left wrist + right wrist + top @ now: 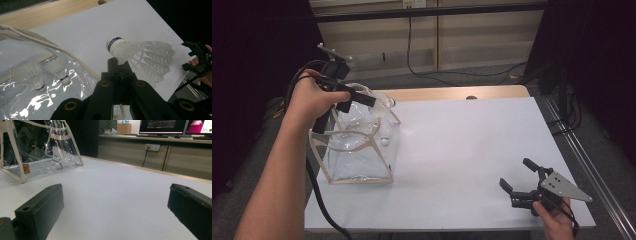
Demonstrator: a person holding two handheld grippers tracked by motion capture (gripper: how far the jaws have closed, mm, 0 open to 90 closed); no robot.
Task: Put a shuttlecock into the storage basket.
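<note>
We hold the left gripper [119,65] clamped on one shuttlecock [140,56], the jaws pinching it at the edge of the feather skirt close to the cork. Its long axis lies roughly level in the left gripper view: the white cork with its blue band points toward the clear bag [357,145], and the feathers fan out over the white table [462,150].

In the high view the left gripper hangs right over the bag's open top, near its back rim, so the bag lies straight below the held shuttlecock. Two more shuttlecocks [58,71] already rest on the bag's floor, cork down, side by side.

Our judgement: the drop turns on that vertical line. The cork should tip downward and pass inside the cream rim and clear of the white handle strap [50,46], which arcs just beside the jaws.

Farther off, the right gripper [520,180] sits at the table's near right corner, jaws wide apart, gripping nothing, well apart from the bag. The left hand is plainly the nearer one.
</note>
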